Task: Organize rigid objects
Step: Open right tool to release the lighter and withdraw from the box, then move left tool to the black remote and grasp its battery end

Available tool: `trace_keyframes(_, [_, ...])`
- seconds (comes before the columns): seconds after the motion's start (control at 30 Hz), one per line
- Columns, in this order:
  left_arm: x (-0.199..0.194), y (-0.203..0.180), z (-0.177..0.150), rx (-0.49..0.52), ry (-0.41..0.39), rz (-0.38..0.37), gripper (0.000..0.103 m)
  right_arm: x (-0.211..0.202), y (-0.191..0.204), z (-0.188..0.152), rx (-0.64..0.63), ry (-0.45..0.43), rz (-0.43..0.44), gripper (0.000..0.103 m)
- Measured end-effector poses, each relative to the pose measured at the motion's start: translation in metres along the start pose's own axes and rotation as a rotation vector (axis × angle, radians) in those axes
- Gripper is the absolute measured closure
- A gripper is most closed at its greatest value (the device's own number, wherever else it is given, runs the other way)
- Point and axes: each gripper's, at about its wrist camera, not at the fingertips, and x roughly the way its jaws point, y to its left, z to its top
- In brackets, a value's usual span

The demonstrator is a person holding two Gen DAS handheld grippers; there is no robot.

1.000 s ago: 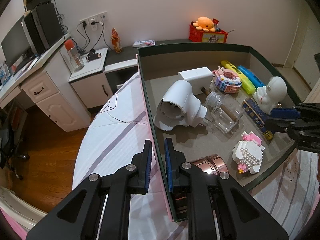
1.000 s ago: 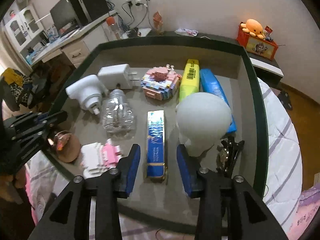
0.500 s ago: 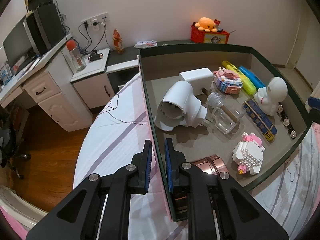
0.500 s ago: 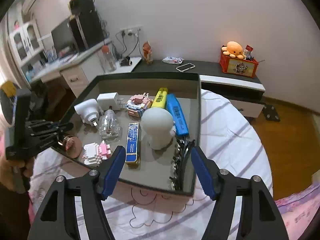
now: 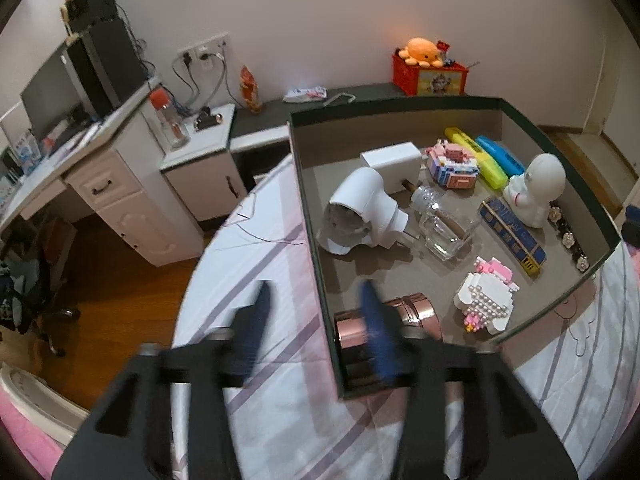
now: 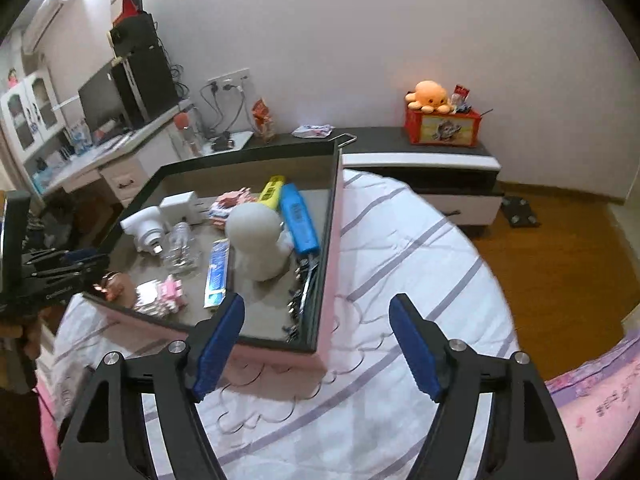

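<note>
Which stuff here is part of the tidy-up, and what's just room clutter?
Job: box, white figurine, glass bottle, copper tin, blue case, yellow case.
Clutter: plush octopus, red crate, monitor.

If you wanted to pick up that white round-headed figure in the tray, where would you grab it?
Probably by the narrower body under the big round head of the white figure. It stands upright, so come from above and close across the body; the smooth head looks likely to slip.

Box (image 6: 338,216) crowded; bedspread (image 6: 400,264) clear
</note>
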Motion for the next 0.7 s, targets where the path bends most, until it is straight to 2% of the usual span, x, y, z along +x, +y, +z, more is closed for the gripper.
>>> trace_keyframes(0.07, [-0.010, -0.001, -0.004, 0.005, -0.011, -0.012, 0.038, -0.002, -0.002, -0.005, 0.009, -0.001, 0.014, 0.027])
trace_keyframes(0.13, [-0.019, -0.003, -0.007, 0.010, -0.017, 0.004, 0.029, -0.001, -0.004, -0.008, 0.017, 0.010, 0.036, 0.026])
trace_keyframes(0.17, [-0.023, -0.004, -0.008, 0.009, -0.020, 0.013, 0.020, -0.001, -0.004, -0.010, 0.023, 0.010, 0.033, 0.026])
trace_keyframes(0.27, [-0.038, -0.008, -0.016, 0.010, -0.045, 0.033, 0.009, -0.004, -0.003, -0.017, 0.032, 0.012, 0.042, 0.026])
trace_keyframes(0.47, [-0.069, -0.014, -0.046, 0.024, -0.059, 0.039, 0.005, -0.012, 0.004, -0.033, 0.030, 0.016, 0.077, 0.026])
trace_keyframes(0.7, [-0.086, -0.015, -0.111, 0.032, -0.014, -0.006, 0.004, -0.017, 0.019, -0.060, 0.021, 0.042, 0.117, 0.026])
